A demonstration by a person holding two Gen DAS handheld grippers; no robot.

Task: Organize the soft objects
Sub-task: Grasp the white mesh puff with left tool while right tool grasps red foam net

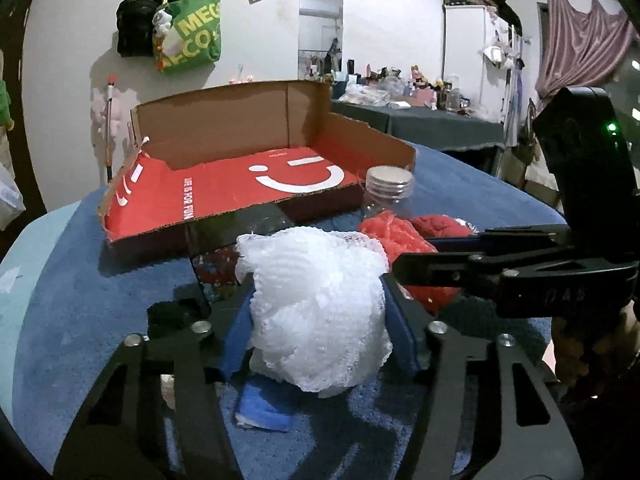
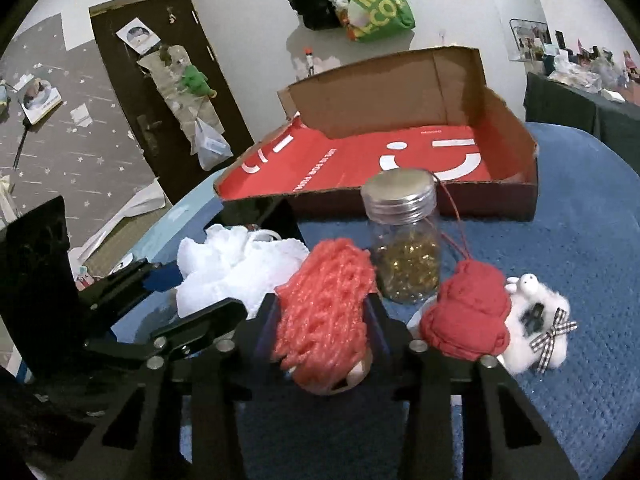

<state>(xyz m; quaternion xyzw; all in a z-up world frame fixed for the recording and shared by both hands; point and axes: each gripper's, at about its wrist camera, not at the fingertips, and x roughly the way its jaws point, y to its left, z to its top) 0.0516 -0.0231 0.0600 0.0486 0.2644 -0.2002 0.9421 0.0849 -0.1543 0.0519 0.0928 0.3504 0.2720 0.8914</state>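
My left gripper [image 1: 318,316] is shut on a white foam net [image 1: 316,312], held just above the blue cloth; the net also shows in the right wrist view [image 2: 224,268]. My right gripper [image 2: 324,320] is shut on a red foam net [image 2: 324,300], which also shows in the left wrist view [image 1: 400,240]. The right gripper crosses the left wrist view at the right [image 1: 408,268]. An open cardboard box with a red floor [image 1: 224,196] stands behind both, also in the right wrist view [image 2: 360,160]. A red yarn ball [image 2: 468,316] and a white plush sheep [image 2: 536,320] lie to the right.
A glass jar with a metal lid [image 2: 404,240] holding gold bits stands between the nets and the box. A blue sponge [image 1: 260,408] lies under the left gripper. A blue cloth [image 2: 580,240] covers the table. A cluttered dark table [image 1: 420,116] stands behind.
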